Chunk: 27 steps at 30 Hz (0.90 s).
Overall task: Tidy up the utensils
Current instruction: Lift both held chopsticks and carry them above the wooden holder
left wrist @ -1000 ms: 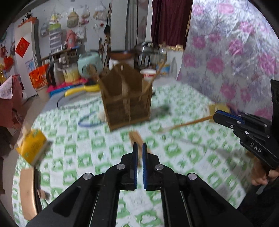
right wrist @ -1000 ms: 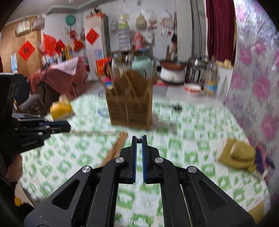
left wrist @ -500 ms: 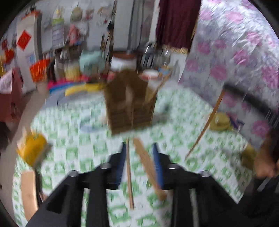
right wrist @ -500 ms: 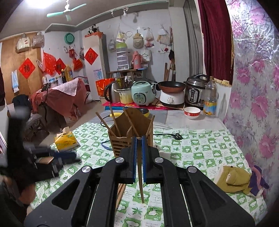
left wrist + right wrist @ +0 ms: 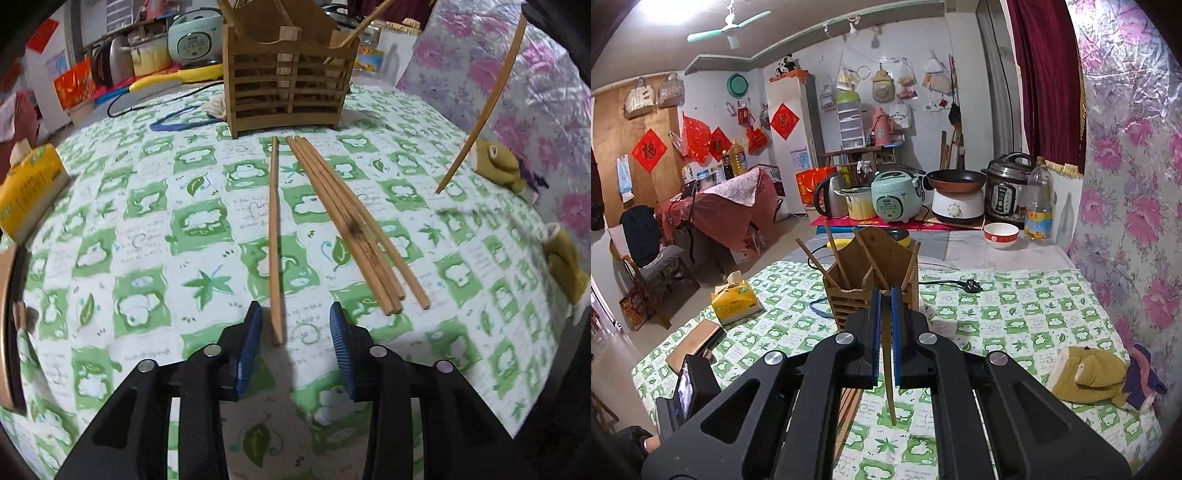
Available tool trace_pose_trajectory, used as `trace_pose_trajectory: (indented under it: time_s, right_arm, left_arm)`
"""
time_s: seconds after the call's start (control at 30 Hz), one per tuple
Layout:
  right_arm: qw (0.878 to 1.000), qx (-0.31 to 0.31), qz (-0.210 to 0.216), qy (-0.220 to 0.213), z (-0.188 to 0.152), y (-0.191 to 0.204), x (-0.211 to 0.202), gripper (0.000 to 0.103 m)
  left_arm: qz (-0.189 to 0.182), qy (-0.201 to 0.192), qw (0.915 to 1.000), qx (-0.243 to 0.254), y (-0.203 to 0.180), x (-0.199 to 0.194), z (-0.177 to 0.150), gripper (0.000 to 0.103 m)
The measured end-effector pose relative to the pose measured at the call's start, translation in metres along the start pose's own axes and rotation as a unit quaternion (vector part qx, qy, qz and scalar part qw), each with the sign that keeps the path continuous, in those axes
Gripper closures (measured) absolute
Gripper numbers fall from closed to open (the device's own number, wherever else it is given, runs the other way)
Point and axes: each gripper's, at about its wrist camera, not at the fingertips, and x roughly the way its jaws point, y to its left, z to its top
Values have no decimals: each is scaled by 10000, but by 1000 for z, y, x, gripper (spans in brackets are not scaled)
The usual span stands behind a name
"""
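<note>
Single chopstick (image 5: 274, 236) lengthwise toward wooden holder (image 5: 286, 79)

Green-and-white leaf-patterned tablecloth (image 5: 140, 229) under tan wooden chopsticks (image 5: 343, 221).
Brown slatted wooden holder (image 5: 284, 88); yellow tissue pack (image 5: 26, 188); black gripper (image 5: 295, 332) with blue pads (image 5: 247, 343); olive-yellow cloth (image 5: 1086, 373); pink-flowered wall covering (image 5: 1137, 184); dark red curtain (image 5: 1045, 74).
</note>
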Motion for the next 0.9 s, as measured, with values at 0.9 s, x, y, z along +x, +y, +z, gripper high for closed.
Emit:
trace_pose_trajectory:
  time_s: [0.9]
  right_arm:
    - [9979, 180, 222, -585, 49, 11, 0, 97]
  left_arm:
    - [-108, -2463, 9690, -170, -20, -166, 178, 98]
